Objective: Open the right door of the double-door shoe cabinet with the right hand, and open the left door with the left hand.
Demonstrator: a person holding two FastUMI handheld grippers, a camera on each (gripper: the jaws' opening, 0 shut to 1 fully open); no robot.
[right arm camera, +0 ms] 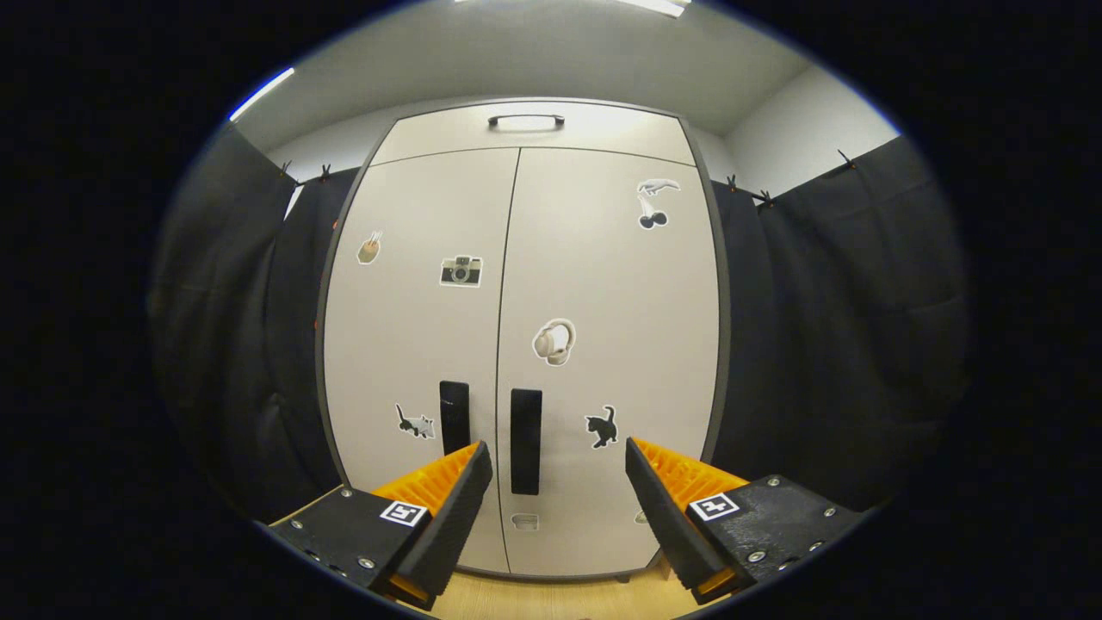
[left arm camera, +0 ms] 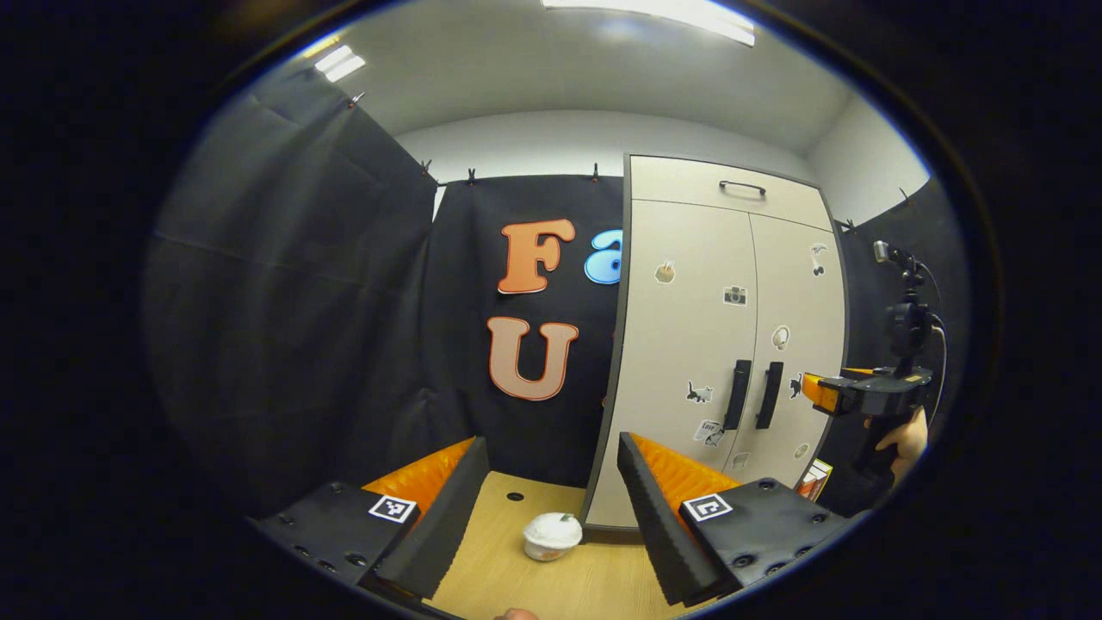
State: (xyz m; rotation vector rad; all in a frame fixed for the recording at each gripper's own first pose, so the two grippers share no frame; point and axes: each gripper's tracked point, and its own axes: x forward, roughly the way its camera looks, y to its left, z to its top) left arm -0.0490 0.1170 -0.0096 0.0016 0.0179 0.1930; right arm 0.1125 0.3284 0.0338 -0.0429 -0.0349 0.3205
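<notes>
Left gripper view shows the left gripper (left arm camera: pixel 551 482), jaws apart and empty, above the wooden desk (left arm camera: pixel 594 585) near a small white lidded cup (left arm camera: pixel 552 535), with the tall off-white double-door shoe cabinet (left arm camera: pixel 689 344) standing shut at the desk's far right edge and the right gripper (left arm camera: pixel 826 392) near its right door. Right gripper view has that gripper's jaws spread and empty, framing the black vertical right handle (right arm camera: pixel 526 441); it should, I judge, go straight in, close squarely on the bar beside the left handle (right arm camera: pixel 455 416), then pull along the hinge arc.
</notes>
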